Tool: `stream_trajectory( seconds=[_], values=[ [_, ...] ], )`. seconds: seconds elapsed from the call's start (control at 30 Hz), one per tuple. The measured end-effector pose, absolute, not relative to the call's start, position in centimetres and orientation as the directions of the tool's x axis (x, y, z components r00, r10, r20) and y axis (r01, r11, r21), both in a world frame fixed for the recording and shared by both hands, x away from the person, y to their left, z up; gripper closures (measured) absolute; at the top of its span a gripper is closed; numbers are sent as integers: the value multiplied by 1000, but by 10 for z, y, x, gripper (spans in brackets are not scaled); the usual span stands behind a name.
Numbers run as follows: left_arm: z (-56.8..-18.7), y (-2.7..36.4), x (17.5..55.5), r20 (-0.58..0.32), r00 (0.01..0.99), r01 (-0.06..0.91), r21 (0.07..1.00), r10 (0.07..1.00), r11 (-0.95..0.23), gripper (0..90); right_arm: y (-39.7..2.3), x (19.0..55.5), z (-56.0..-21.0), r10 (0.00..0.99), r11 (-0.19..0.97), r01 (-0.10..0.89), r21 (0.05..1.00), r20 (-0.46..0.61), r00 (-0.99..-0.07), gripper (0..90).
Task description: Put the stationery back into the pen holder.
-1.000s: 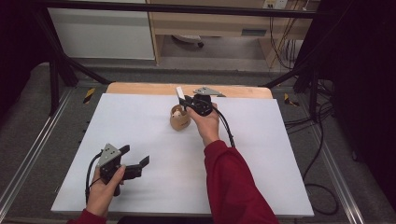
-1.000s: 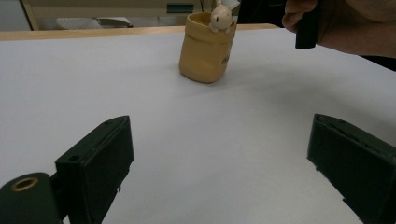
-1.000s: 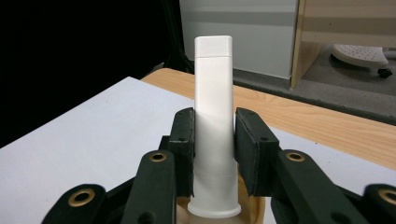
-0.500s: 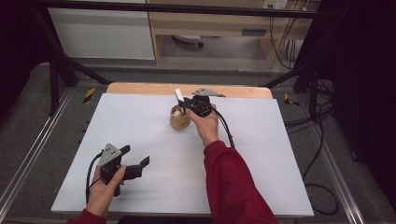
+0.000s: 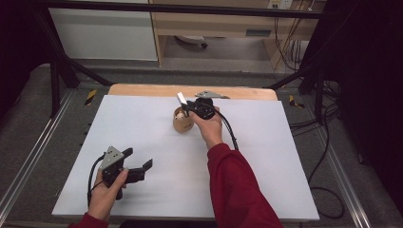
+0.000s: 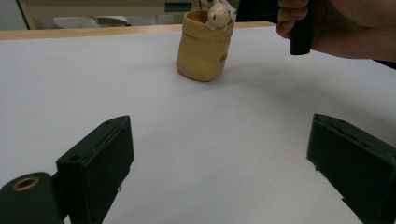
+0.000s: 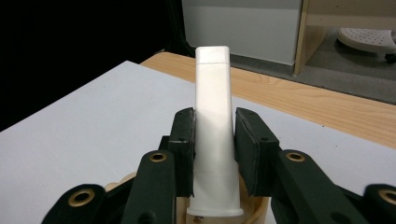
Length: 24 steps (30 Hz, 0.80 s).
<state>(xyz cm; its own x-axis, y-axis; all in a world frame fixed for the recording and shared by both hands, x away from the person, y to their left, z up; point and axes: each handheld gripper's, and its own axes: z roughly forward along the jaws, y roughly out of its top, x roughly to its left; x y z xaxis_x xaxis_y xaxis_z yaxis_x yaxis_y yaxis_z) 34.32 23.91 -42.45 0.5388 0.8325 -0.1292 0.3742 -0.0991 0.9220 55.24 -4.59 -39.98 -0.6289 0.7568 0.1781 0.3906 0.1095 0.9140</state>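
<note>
A tan cup (image 5: 181, 124) stands on the white sheet (image 5: 142, 123) at mid-back; a small cream figure (image 6: 217, 13) sits at its rim. My right gripper (image 5: 187, 105) hovers over the cup's mouth, shut on a white tapered tube (image 7: 213, 116) that points up and away. The tube's lower end sits at the cup's rim (image 7: 119, 184). In the high view the tube (image 5: 181, 98) sticks out left of the gripper. My left gripper (image 5: 140, 161) rests near the front left, open, nothing between its fingers. From the left gripper view (image 6: 219, 158) the cup (image 6: 204, 46) lies ahead.
The sheet covers a wooden table whose bare edge (image 5: 142, 90) shows at the back. Black frame bars (image 5: 62, 66) cross the left and top. Cables (image 5: 323, 123) trail on the floor at the right. A light cabinet (image 5: 104, 33) stands behind.
</note>
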Motion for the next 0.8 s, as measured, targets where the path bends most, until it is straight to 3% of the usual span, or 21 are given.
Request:
stream_trajectory(
  seconds=[0.4, 0.67, 0.8],
  values=[
    [-424, 239, 343, -127, 539, 373, 922, 832, -101, 73, -51, 550, -394, 743, 80, 406, 910, 217, -633, 650],
    [-424, 239, 343, -123, 538, 373, 922, 834, -104, 73, -60, 540, -377, 740, 103, 368, 924, 176, -649, 650],
    [-424, 239, 342, -116, 533, 371, 922, 838, -108, 73, -63, 531, -370, 738, 145, 344, 928, 130, -662, 601]
  ],
)
